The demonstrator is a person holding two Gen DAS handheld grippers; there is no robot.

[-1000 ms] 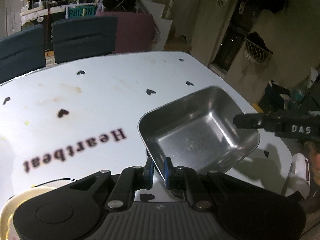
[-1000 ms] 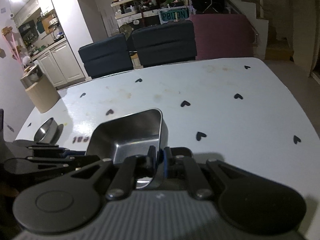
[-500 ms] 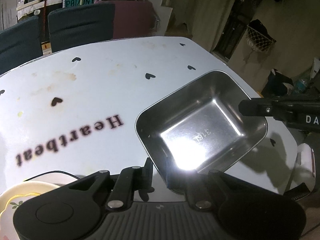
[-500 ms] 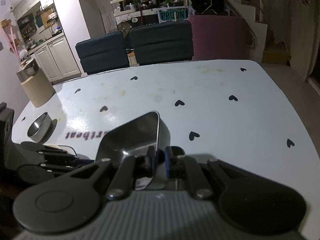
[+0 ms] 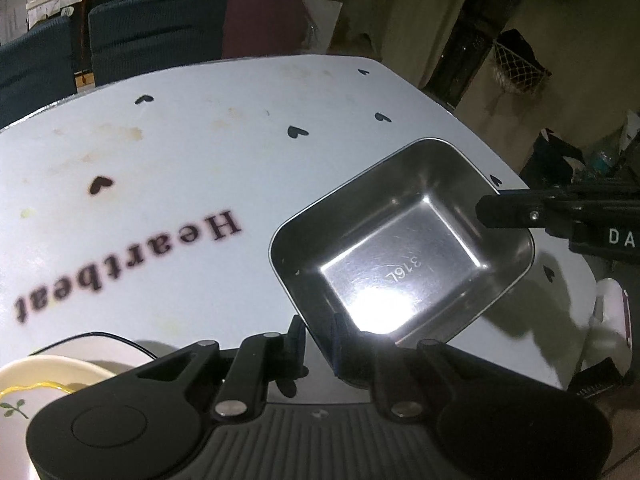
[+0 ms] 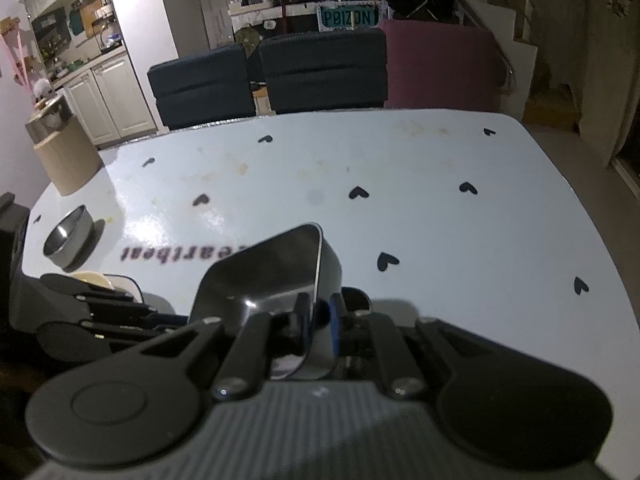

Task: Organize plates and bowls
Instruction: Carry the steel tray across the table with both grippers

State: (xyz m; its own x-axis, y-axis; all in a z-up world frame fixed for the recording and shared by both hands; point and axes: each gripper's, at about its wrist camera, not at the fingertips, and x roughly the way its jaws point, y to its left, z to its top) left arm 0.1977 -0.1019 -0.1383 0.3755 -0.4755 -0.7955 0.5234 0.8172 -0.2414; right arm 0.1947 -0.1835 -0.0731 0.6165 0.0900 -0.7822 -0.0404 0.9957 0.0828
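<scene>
The white heart-printed table [image 6: 440, 232] is spread beneath a rectangular steel tray [image 5: 400, 256], held above its near edge. The tray's rim is pinched on opposite sides by the left gripper [image 5: 320, 340] and right gripper [image 6: 318, 320], both nearly closed. A round steel bowl [image 6: 66, 236] is seen at the far left.

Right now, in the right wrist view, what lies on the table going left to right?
Cardboard box → round steel bowl → cream plate → rectangular steel tray, pinched at its rim by the right tool.
</scene>
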